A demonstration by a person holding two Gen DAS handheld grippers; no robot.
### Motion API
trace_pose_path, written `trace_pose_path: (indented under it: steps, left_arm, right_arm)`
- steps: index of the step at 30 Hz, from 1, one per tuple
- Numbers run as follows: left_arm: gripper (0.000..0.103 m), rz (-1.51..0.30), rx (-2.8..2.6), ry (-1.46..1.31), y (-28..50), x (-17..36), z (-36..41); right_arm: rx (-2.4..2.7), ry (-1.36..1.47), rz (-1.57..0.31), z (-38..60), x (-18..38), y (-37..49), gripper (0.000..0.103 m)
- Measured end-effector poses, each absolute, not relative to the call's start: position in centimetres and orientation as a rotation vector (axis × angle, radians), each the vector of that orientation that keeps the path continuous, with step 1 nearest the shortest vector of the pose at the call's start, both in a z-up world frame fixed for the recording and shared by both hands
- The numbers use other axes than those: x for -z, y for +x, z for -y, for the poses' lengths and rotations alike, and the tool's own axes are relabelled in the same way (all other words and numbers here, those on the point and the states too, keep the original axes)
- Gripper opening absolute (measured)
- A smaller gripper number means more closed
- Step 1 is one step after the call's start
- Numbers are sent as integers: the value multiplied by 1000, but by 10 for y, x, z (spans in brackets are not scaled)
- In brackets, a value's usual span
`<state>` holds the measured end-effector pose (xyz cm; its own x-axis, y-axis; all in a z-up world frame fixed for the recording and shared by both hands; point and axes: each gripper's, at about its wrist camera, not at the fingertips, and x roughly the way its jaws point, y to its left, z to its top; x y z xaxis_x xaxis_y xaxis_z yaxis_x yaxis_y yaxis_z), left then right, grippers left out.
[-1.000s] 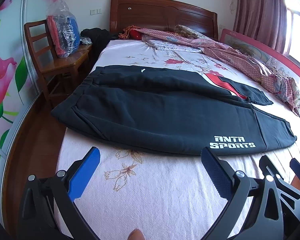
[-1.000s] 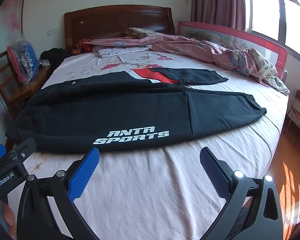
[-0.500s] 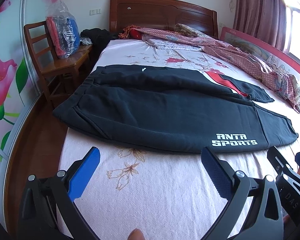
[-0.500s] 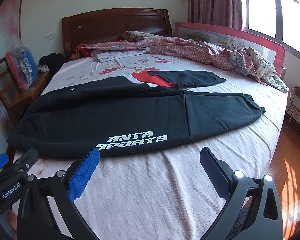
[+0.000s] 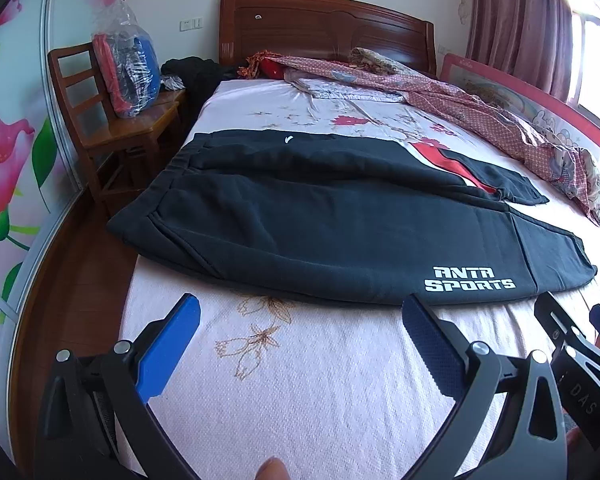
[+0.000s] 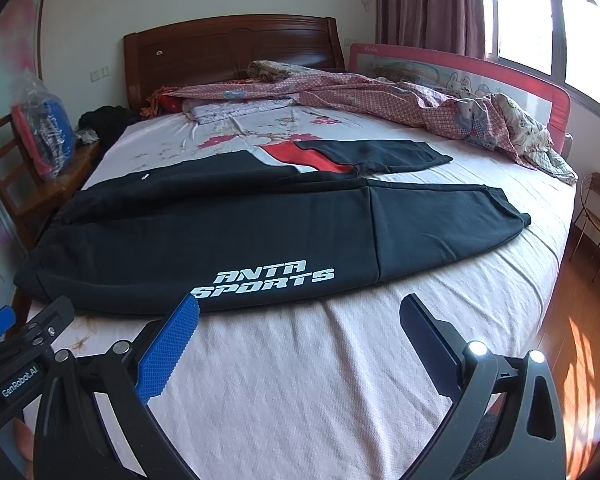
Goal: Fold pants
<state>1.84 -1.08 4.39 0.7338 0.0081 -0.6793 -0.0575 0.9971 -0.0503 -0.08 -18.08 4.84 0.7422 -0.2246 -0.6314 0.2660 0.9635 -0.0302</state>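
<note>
Item: black sweatpants, printed "ANTA SPORTS" in white on the near leg, red and white panel on the far leg. We find them laid flat across the bed, waistband at the left edge by the chair, cuffs toward the right; the legs lie side by side and spread apart toward the cuffs.

Handling, as we judge it: thick fleece, soft and limp, moderately heavy for cloth, not slippery, not fragile. It will sag and drag on the sheet when lifted, so we take it at two points at once. Best holds: the elastic waistband, firm and bulky, and the ribbed cuffs or the near leg's long hem.

Left claw: spread wide, holding nothing, above bare sheet near the pants' front edge. Right claw: likewise wide and unloaded, just short of the printed leg.

Surroundings: crumpled patterned quilt beyond, wooden headboard.
</note>
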Motion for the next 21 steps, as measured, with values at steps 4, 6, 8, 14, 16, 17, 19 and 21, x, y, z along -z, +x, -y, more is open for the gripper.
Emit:
trace_pose_path:
  steps: [4, 6, 8, 14, 16, 17, 19, 21]
  left_arm:
    - [101, -748, -36, -70, 18, -43, 11]
    - [101, -749, -37, -73, 18, -43, 11]
    - [101, -753, -39, -75, 19, -43, 10]
    - [101, -755, -43, -75, 19, -42, 10]
    - [101, -756, -43, -74, 19, -42, 10]
    - [101, -757, -42, -72, 19, -42, 10]
    - [101, -757, -44, -73, 19, -42, 10]
    - [101, -758, -44, -74, 20, -42, 9]
  right_arm:
    - [268, 64, -686, 181, -48, -1, 100]
    - [268, 64, -686, 181, -48, -1, 100]
    - [266, 64, -687, 181, -48, -1, 100]
    - [262, 69, -691, 182, -46, -1, 100]
    - [264, 67, -691, 181, -46, -1, 100]
    - [262, 66, -691, 181, -46, -1, 100]
    - [262, 67, -693, 181, -45, -1, 100]
    - [261, 65, -694, 180, -45, -1, 100]
